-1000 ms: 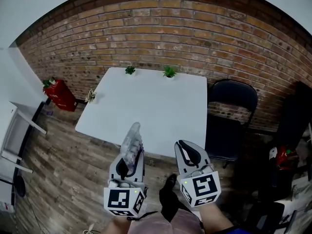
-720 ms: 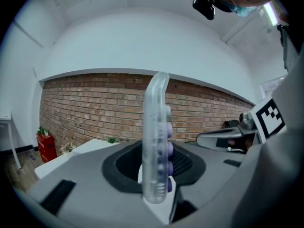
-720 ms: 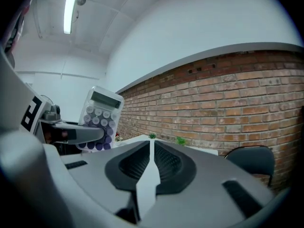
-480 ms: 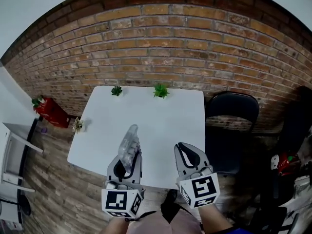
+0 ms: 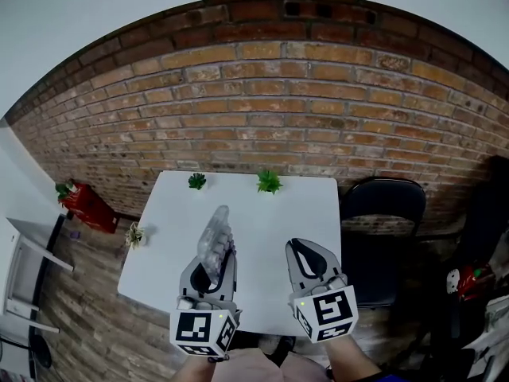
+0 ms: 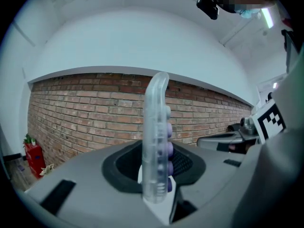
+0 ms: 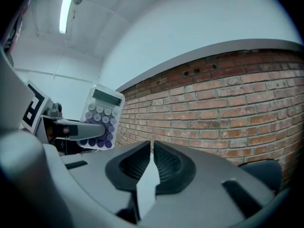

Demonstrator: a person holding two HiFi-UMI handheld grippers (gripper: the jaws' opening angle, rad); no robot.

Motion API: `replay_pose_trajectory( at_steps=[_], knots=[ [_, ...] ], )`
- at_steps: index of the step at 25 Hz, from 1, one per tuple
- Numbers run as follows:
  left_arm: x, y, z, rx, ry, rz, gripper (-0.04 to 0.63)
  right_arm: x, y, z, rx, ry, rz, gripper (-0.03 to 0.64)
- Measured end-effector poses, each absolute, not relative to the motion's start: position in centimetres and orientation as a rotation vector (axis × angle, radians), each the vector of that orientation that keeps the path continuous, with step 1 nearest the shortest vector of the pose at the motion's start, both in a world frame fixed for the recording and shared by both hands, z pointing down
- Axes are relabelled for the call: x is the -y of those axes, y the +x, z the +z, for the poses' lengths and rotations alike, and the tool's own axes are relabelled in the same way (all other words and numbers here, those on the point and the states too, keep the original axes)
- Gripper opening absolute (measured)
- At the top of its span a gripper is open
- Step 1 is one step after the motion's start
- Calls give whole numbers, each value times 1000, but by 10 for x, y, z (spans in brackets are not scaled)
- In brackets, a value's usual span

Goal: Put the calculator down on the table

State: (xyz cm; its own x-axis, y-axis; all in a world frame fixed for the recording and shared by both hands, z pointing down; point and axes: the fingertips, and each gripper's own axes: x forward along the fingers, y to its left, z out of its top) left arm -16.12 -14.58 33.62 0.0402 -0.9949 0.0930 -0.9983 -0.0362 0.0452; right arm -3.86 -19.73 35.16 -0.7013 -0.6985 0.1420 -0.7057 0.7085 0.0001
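A translucent calculator point(image 5: 215, 233) with purple keys stands on edge, upright, with my left gripper point(image 5: 211, 267) shut on its lower end. It hangs above the near part of the white table point(image 5: 262, 213). In the left gripper view the calculator point(image 6: 156, 137) shows edge-on between the pads. The right gripper view has the calculator point(image 7: 99, 118) at the left with its keys and display facing the camera. My right gripper point(image 5: 305, 253) is beside the left one, over the table's near right part, shut with nothing in it point(image 7: 152, 163).
Two small green plants point(image 5: 196, 181) point(image 5: 269, 181) stand at the table's far edge, a third plant point(image 5: 135, 234) at its left corner. A dark chair point(image 5: 382, 213) stands right of the table, a red object point(image 5: 83, 201) on the floor left. A brick wall point(image 5: 262, 110) rises behind.
Both grippers have moved forward from above the wooden floor to above the table's near edge. The calculator stays held upright in the left gripper; the right gripper stays shut.
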Motion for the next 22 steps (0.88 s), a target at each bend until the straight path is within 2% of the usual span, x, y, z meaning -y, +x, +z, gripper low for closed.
replay_pose_trajectory(
  at_steps=[22],
  knots=[
    [213,-186,388,1806,2281,210,133,245,-72,374,2634,1323,172,23]
  ],
)
